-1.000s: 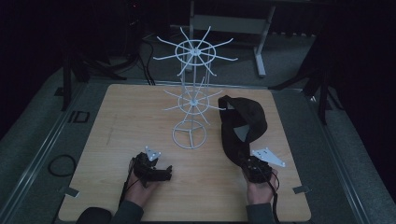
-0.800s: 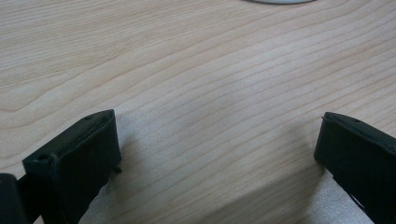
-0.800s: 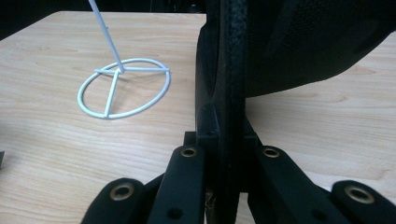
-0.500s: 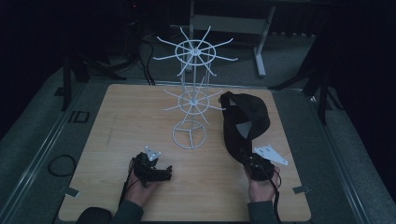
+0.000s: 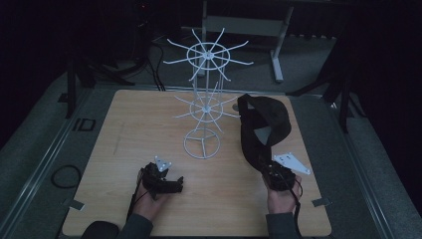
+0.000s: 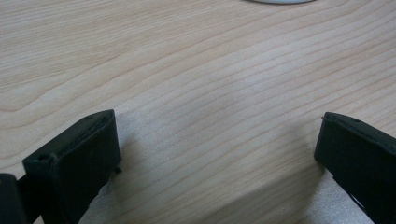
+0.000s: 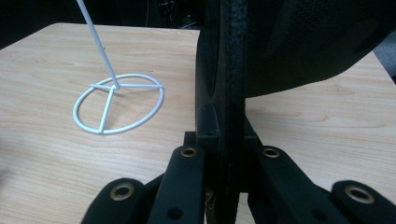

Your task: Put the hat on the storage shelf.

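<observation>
A grey metal stand stood beyond the table's far edge; a black cable loop lay left.

Matt wood-grain table, white coated wire stand, black cloth cap

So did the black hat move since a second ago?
Yes. The black cap, clamped in the right gripper, has lifted and swung a little left, toward the white wire rack, which stands where it was on the table.
</observation>
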### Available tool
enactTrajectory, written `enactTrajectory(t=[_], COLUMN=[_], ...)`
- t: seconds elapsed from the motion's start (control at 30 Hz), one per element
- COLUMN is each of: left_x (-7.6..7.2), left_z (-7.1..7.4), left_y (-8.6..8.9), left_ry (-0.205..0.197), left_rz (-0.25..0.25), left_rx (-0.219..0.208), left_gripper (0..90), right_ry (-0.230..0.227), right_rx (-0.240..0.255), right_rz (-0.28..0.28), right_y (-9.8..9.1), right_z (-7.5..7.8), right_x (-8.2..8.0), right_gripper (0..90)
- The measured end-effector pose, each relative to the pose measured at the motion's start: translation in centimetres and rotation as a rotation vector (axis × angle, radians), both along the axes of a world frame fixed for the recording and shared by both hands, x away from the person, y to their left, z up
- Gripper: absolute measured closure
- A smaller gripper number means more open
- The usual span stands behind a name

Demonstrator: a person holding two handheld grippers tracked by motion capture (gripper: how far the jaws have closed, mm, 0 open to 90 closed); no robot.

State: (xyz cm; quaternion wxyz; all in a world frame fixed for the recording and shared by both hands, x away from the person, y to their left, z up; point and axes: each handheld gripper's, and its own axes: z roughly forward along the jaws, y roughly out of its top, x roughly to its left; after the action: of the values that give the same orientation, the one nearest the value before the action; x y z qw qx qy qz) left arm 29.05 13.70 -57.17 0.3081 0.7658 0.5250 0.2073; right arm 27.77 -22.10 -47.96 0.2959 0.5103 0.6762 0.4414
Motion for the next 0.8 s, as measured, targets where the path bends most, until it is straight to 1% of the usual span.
enactTrajectory(t=[0.8], left_x=[0.0], left_z=[0.0], left_y=[0.0], left_ry=[0.0], left_rz=[-0.002], left_rx=[0.002], left_gripper=[0.2], right_ry=[-0.033], right_rx=[0.003], right_rz=[0.009], right_y=[0.1], right_z=[1.6], right_x=[0.3], right_gripper=[86.6])
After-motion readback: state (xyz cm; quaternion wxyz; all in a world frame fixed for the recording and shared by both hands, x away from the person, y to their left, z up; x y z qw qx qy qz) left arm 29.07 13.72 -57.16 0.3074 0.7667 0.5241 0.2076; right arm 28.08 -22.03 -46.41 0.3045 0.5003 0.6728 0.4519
